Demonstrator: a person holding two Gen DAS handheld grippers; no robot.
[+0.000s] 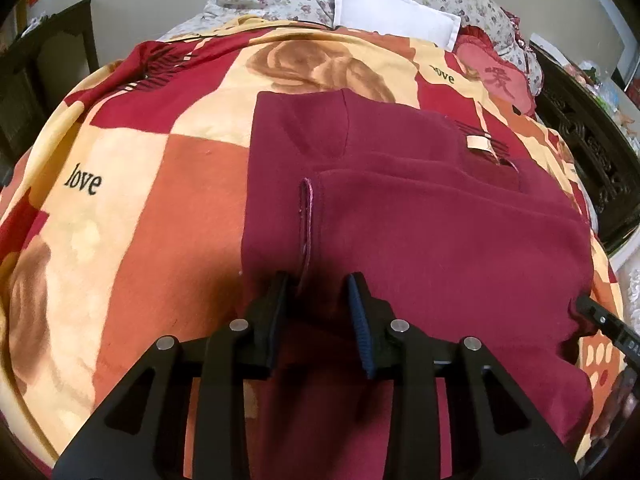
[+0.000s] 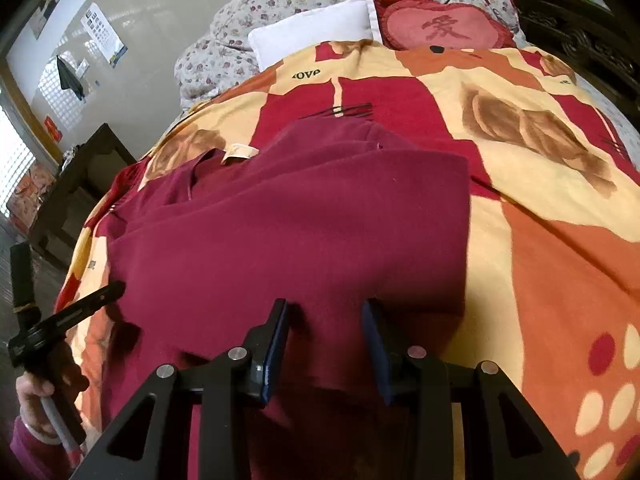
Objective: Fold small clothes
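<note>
Here, a maroon knit garment (image 1: 420,240) lies partly folded on a patterned blanket (image 1: 132,200) covering a bed.

Surroundings: a white pillow (image 1: 396,12), a floral quilt (image 2: 280,8) and a red heart cushion (image 2: 444,26) occupy the far end; dark carved furniture (image 1: 580,132) flanks one side. The garment is soft and matte, with a stitched seam loop and a pale collar tag (image 1: 480,144). The left gripper (image 1: 318,312) points steeply down, jaws narrowly parted over the seam, pads not pressing. The right gripper (image 2: 326,344) likewise stands narrowly parted above the near hem, gripping nothing.
</note>
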